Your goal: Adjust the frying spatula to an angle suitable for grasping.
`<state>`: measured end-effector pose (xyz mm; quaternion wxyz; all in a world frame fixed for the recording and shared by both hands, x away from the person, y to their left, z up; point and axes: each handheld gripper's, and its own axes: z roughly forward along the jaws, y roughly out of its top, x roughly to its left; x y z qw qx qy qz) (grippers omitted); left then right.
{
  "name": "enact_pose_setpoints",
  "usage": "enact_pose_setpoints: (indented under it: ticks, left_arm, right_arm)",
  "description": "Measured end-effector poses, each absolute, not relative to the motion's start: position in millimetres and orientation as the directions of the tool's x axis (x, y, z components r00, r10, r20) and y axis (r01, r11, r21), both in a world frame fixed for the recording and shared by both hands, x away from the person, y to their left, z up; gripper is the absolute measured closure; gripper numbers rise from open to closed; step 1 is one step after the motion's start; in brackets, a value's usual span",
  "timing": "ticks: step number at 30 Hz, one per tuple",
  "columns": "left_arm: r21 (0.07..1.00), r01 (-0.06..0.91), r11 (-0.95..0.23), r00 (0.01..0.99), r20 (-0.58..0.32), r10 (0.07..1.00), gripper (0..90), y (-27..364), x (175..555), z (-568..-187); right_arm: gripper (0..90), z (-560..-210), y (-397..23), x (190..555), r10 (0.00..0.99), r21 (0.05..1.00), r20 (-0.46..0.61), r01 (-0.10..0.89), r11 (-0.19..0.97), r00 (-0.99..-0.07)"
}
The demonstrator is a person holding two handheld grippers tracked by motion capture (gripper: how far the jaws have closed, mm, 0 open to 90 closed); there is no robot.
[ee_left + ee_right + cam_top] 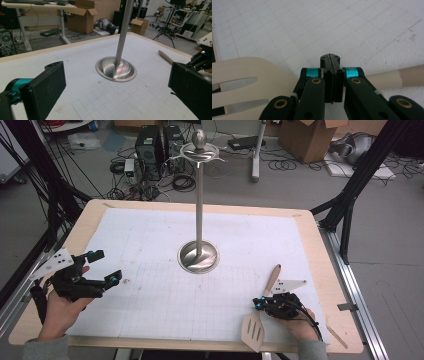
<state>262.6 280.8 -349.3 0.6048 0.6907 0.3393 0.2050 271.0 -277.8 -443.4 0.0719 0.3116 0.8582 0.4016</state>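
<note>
Lying flat — pale wooden slotted spatula (261,312) | right gripper (258,303) jaws together above it | left gripper (104,266) jaws apart

A lab: floor cables (182,182), computer towers (150,144), cardboard boxes (310,137).

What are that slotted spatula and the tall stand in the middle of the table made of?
The slotted spatula looks like pale, unvarnished wood: matte beige, with a slightly darker handle end. The tall stand seems to be brushed metal, probably steel: its dished base shines with streaky reflections. The sheet beneath looks like white gridded paper or foam.
</note>
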Motion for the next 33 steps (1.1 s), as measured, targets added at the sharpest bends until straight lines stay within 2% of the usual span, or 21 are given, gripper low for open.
enact_pose_setpoints:
  ticks: [2, 5, 11, 16, 23, 33]
  left_arm:
    - [0.974, 0.226, -0.024, 0.683, -0.141, 0.716, 2.8, 280.6, 262.6, -348.9]
    - [0.976, 0.217, -0.030, 0.691, -0.132, 0.711, 2.7, 276.7, 261.5, -346.5]
    - [0.973, 0.226, -0.036, 0.687, -0.134, 0.714, 2.8, 276.7, 262.6, -349.7]
    - [0.977, 0.213, -0.027, 0.689, -0.130, 0.713, 2.8, 279.9, 259.9, -349.5]
    - [0.974, 0.221, -0.041, 0.680, -0.124, 0.722, 2.8, 281.2, 257.6, -351.7]
    - [0.972, 0.230, -0.045, 0.664, -0.123, 0.738, 2.8, 286.1, 251.2, -353.8]
  right_arm:
    - [90.0, -443.7, -278.5, 271.2, 0.591, 0.735, 0.133, 0.479, 0.480, -0.796]
    - [90.0, -447.2, -287.1, 273.7, 0.583, 0.760, 0.198, 0.499, 0.417, -0.788]
    - [90.0, -433.8, -311.7, 273.5, 0.704, 0.822, 0.114, 0.464, 0.329, -0.701]
    - [90.0, -439.0, -334.0, 275.1, 0.784, 0.811, 0.056, 0.487, 0.326, -0.618]
    - [90.0, -450.4, -326.7, 286.7, 0.780, 0.760, 0.042, 0.526, 0.381, -0.625]
    - [90.0, -450.0, -316.7, 295.5, 0.775, 0.778, 0.046, 0.509, 0.369, -0.631]
